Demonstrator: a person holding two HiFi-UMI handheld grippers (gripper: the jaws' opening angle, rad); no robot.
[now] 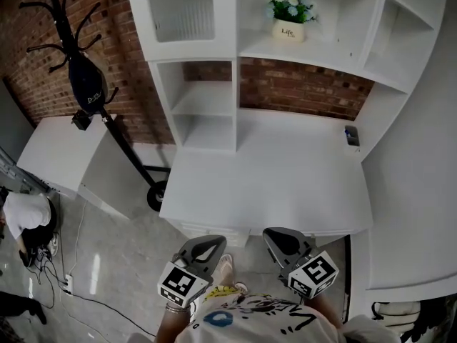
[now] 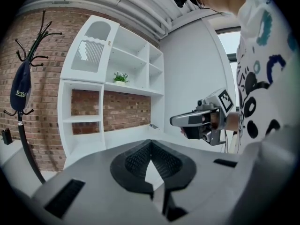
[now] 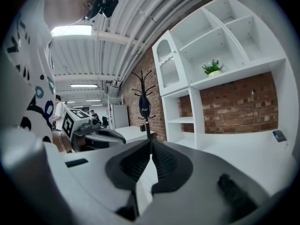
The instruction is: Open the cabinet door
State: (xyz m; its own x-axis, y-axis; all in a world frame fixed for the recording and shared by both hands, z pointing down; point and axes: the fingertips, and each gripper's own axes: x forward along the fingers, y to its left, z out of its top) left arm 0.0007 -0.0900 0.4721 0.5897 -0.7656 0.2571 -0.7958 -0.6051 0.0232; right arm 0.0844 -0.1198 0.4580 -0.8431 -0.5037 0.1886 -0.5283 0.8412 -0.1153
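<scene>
Both the left gripper [image 1: 208, 244] and right gripper [image 1: 280, 239], at 6 o'clock, are closed and empty, so they may skid off the cabinet door [image 1: 182, 9] at 11 o'clock unless opened first.

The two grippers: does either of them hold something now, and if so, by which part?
Nothing is held. The left gripper and the right gripper both have their jaws together, with nothing between them.

White T-shirt [image 1: 265, 321], blue and black print, bracelet [image 1: 176, 309], grey left gripper [image 1: 216, 240], grey right gripper [image 1: 274, 233], black ribbed fingers [image 2: 135, 161], square-marker cubes [image 1: 178, 283]
</scene>
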